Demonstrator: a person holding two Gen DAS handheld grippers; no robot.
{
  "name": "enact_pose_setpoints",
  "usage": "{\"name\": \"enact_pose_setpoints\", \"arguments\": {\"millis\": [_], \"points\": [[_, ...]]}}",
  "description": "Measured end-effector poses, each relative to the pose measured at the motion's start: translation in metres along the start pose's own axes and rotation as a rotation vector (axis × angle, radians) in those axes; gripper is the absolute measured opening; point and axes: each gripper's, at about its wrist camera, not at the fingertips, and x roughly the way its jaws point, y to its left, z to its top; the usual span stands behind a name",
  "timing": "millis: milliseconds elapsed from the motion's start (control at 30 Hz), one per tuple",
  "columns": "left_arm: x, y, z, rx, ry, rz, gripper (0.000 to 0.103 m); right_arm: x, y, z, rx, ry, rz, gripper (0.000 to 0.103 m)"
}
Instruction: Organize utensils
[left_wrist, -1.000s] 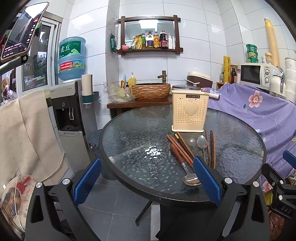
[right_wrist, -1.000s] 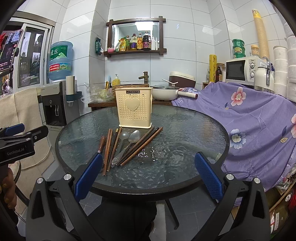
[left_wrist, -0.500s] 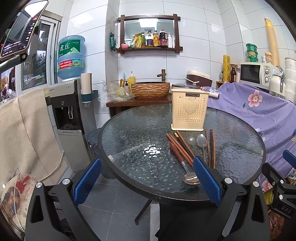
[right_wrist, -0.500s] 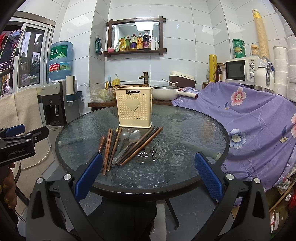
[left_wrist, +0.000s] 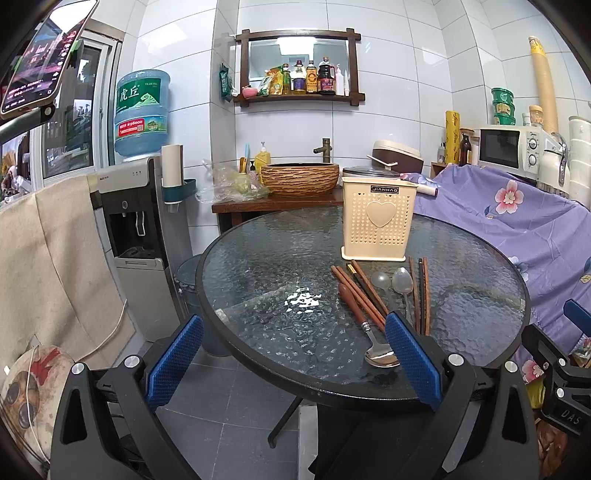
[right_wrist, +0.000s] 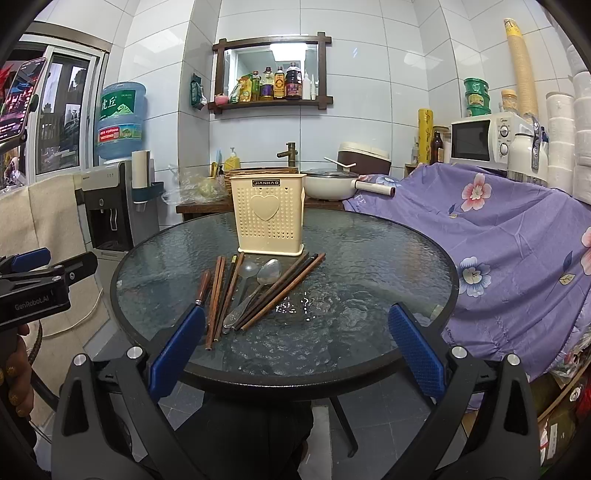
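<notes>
Nothing has shifted: wooden chopsticks (right_wrist: 221, 291) lie on rippled glass table (right_wrist: 369, 266).

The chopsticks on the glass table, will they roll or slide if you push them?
Probably slide: the chopsticks lie flat on bumpy glass table. They look thin, stiff and light, so a nudge could scatter them. The neighbouring metal spoon might move too.

Glossy, pebbled glass on the round table (right_wrist: 369, 258), catching the light. On it stands the holder (right_wrist: 269, 218), matt cream plastic, perforated. Just in front of the holder, dark wooden chopsticks (right_wrist: 284, 288) lie beside a shiny metal spoon (right_wrist: 267, 273). Right of the table, soft floral purple cloth (right_wrist: 498, 236).
</notes>
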Motion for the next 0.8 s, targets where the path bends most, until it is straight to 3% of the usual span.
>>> {"name": "enact_pose_setpoints", "arguments": {"millis": [800], "points": [[-0.0001, 0.0, 0.0006, -0.001, 0.003, -0.002, 0.097, 0.0012, 0.0024, 0.0023, -0.008, 0.006, 0.003, 0.098]]}}
